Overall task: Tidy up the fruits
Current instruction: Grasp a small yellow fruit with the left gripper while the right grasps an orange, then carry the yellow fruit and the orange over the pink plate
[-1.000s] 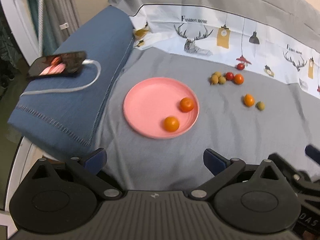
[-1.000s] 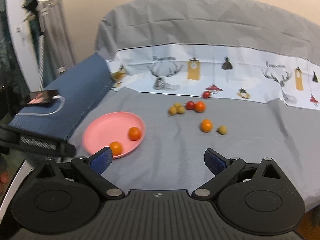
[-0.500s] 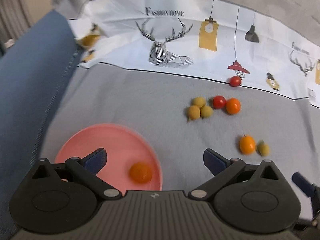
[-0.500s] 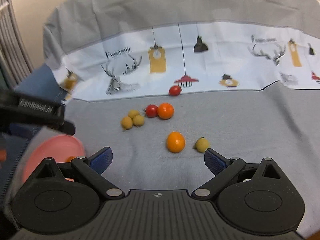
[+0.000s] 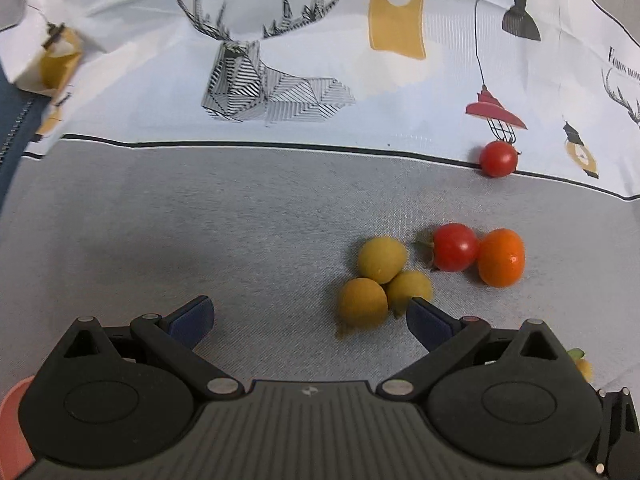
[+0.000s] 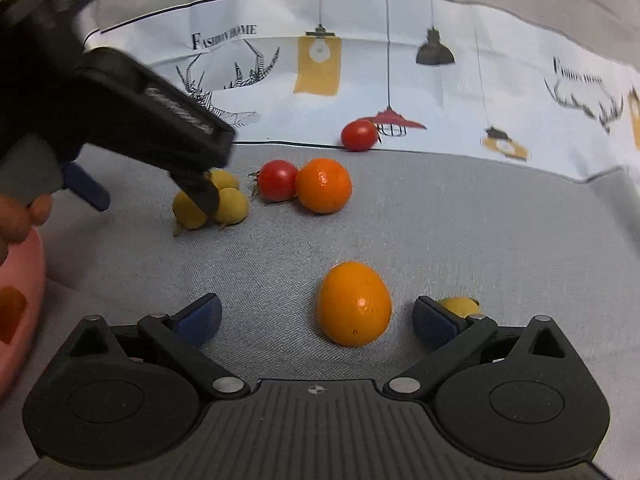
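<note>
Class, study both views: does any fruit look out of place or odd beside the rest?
One red tomato sits apart from the others, up against the black line where the grey cloth meets the printed white band. Nothing looks spilled or damaged; the other fruits lie loose on the grey cloth.

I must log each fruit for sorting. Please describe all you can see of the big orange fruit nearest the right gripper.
The orange fruit is smooth, glossy, slightly egg-shaped, with tiny dark specks. It lies whole on the grey cloth, alone, touching no other fruit. It sits ahead of the right gripper, between its jaws, which are opening and not touching it.
</note>
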The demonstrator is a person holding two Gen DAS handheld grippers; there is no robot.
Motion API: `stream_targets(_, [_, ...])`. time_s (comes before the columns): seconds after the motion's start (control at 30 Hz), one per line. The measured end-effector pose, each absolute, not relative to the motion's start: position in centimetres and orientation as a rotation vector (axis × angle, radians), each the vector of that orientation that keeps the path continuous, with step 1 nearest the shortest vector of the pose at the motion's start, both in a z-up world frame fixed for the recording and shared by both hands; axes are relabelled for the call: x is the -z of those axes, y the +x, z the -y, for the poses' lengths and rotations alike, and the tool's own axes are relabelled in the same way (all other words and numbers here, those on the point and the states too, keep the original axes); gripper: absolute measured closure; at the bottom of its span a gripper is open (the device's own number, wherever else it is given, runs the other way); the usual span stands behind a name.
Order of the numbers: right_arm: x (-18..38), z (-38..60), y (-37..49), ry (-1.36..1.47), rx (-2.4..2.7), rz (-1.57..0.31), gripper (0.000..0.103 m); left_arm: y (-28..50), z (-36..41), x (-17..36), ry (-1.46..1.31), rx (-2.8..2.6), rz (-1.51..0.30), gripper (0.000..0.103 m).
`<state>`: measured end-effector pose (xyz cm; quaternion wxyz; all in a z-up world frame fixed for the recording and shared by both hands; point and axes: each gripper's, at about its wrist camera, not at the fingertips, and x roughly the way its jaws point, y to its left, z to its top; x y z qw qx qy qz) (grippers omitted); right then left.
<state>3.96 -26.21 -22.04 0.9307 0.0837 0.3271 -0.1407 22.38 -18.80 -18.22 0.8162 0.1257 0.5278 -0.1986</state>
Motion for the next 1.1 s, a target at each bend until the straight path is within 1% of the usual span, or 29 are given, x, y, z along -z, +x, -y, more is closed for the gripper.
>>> stream_targets(0.03, [22.0,26.3,3.9,0.170,0.291,-0.666,0.001,22.4,18.9,18.4,0.268,0.428,-1.127,0.003])
stream_targets(0.07, [22.0,26.3,3.9,0.174,0.292,-0.664,0.001,22.5,18.9,18.6,0.268,0.433,-1.126,0.008])
stream_targets(0.1, [21.9,26.4,3.8,0.178,0.296,-0.661,0.007,22.4,19.0,18.6,0.275,0.434,-1.114,0.012])
stream_targets(0.13, [21.9,26.5,3.6,0.177,0.307,-0.649,0.023,22.2,19.1,18.4,0.284,0.436,-1.092,0.028])
stream_targets(0.17, [21.7,26.4,3.4,0.171,0.317,-0.631,0.037,22.0,19.2,18.1,0.294,0.453,-1.069,0.055])
stream_targets(0.2, [21.4,26.3,3.1,0.165,0.321,-0.619,0.065,22.0,19.2,17.9,0.288,0.478,-1.069,0.072])
stream_targets(0.27, [21.2,26.5,2.9,0.174,0.309,-0.612,0.067,22.1,19.0,17.5,0.242,0.495,-1.091,0.071])
stream_targets(0.37, [21.2,26.9,2.8,0.206,0.314,-0.596,0.067,21.1,18.9,16.4,0.267,0.493,-1.036,0.071])
stream_targets(0.5, [20.2,27.3,2.0,0.248,0.309,-0.561,0.067,19.1,17.5,13.8,0.242,0.504,-1.010,0.071])
stream_targets(0.73, [14.8,25.6,-2.3,0.237,0.259,-0.497,0.067,12.7,13.3,8.0,0.205,0.520,-0.974,0.071])
stream_targets(0.9, [11.3,23.0,-7.7,0.238,0.224,-0.505,0.067,7.1,8.8,4.6,0.174,0.490,-0.985,0.071])
stream_targets(1.1, [7.6,20.0,-13.1,0.228,0.186,-0.521,0.067,0.3,3.1,1.7,0.150,0.451,-0.975,0.071])
